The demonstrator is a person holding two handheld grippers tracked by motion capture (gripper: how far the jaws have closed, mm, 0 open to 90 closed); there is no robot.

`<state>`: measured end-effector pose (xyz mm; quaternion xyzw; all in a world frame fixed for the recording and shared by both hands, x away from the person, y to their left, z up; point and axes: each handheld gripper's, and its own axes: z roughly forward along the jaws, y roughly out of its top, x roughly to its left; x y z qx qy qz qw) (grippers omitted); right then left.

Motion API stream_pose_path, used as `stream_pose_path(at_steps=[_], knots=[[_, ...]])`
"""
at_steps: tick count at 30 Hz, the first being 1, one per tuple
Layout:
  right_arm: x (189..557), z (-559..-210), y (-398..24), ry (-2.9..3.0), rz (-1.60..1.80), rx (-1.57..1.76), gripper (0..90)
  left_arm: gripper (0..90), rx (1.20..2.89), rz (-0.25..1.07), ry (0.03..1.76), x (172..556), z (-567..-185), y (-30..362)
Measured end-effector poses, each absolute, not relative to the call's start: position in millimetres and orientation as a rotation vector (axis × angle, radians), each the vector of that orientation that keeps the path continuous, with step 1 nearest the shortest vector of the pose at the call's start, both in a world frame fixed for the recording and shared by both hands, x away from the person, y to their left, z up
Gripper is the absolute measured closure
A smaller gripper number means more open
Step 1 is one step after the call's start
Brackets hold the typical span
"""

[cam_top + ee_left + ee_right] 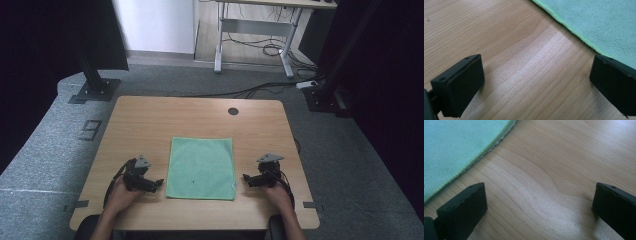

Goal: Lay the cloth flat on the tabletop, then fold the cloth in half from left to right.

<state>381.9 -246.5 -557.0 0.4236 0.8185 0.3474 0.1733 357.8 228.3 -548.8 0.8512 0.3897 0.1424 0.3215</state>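
Cloth: green cloth (201,168) lies flat in the lower middle of the high view, on the near half of the table, between the two grippers and touching neither.
Cloth, cut off: in the left gripper view the green cloth (599,22) runs out of the upper right of the frame; in the right gripper view the green cloth (454,147) runs out of the upper left, so its far edges are not seen there.
Cloth, hard to make out: a small dark speck sits near its lower middle in the high view; too small to tell what it is.
Left gripper: left gripper (159,183), lower left of the high view, jaws spread wide with bare wood between them, grasping nothing.
Right gripper: right gripper (246,178), lower right of the high view, jaws likewise released over bare wood.
Hands: both forearms are cut off by the bottom edge.
Surface: table (150,120) of pale wood grain, rounded corners, a dark round hole (233,111) near its far edge.
Room: grey carpet floor (45,150), cables (260,90) trailing behind the table, a desk frame (255,30) at upper middle, dark curtains at both upper sides.
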Motion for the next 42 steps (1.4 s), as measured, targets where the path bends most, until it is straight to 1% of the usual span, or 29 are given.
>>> stream_pose_path(at_steps=[25, 26, 29, 34, 42], knots=[[382, -557, -245, 2.309, 0.986, 1.220, 0.0, 0.0, 2.235, 0.372, 1.020, 358, -549, 228], [381, -555, -245, 2.309, 1.007, 1.236, 1.7, 0.0, 2.235, 0.372, 1.019, 358, -549, 228], [379, -550, -242, 2.289, 1.045, 1.234, 1.8, 0.0, 2.236, 0.372, 1.019, 359, -549, 228], [373, -543, -228, 2.300, 1.082, 1.195, 1.8, 0.0, 2.235, 0.372, 1.018, 359, -549, 228], [366, -544, -201, 2.379, 1.070, 1.113, 1.8, 0.0, 2.235, 0.372, 1.018, 359, -549, 228]])
